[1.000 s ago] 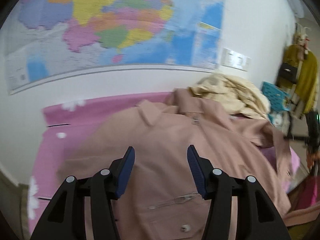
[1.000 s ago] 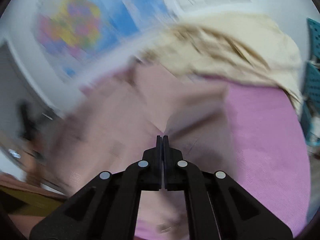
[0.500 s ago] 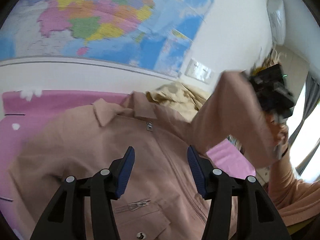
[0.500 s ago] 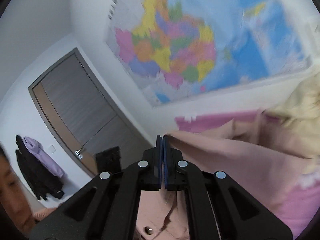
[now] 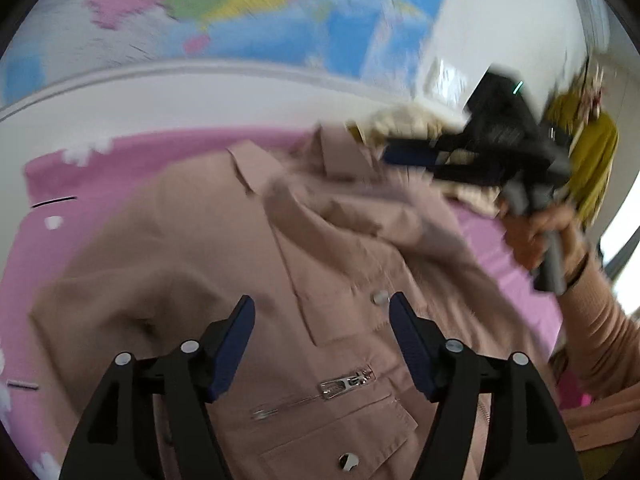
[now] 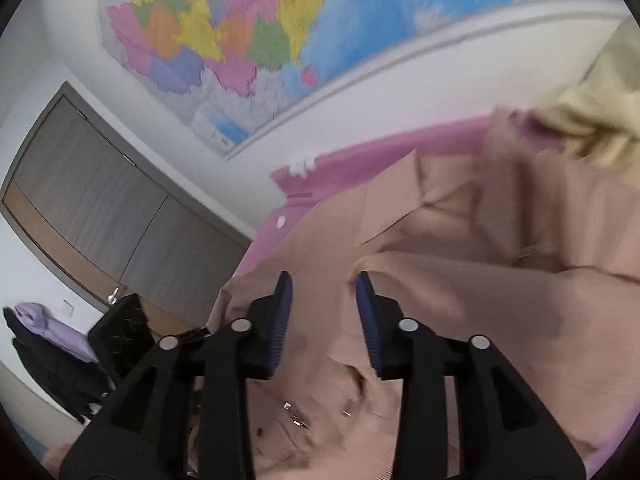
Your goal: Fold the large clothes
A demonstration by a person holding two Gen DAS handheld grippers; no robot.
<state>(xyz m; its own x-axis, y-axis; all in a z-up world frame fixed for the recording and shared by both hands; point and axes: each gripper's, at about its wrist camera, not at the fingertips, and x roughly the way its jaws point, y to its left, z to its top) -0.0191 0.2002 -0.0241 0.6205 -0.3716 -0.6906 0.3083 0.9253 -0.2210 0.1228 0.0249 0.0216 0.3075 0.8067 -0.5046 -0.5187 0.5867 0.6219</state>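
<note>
A dusty-pink jacket (image 5: pixel 192 264) lies front up on the pink bedsheet (image 5: pixel 80 168), collar toward the wall. One sleeve (image 5: pixel 360 208) is folded across its chest. My left gripper (image 5: pixel 322 312) hovers over the chest pocket, its jaws opening with nothing between them. A hand (image 5: pixel 536 236) holds my right gripper (image 5: pixel 396 164) above the collar. In the right wrist view the right gripper (image 6: pixel 324 284) has its jaws opening. The sleeve (image 6: pixel 480 292) lies slack with its cuff edge just beyond the right pad, and the pads press on nothing.
A cream garment pile (image 5: pixel 404 120) sits at the head of the bed behind the jacket. A wall map (image 6: pixel 248 32) hangs above. A grey door (image 6: pixel 100 208) and dark hanging clothes (image 6: pixel 44 360) stand to the left, yellow hanging garments (image 5: pixel 592 160) to the right.
The right gripper swept the sleeve leftward across the jacket, then parted its jaws and let the sleeve go. The left gripper sank toward the jacket and its jaws widened.
</note>
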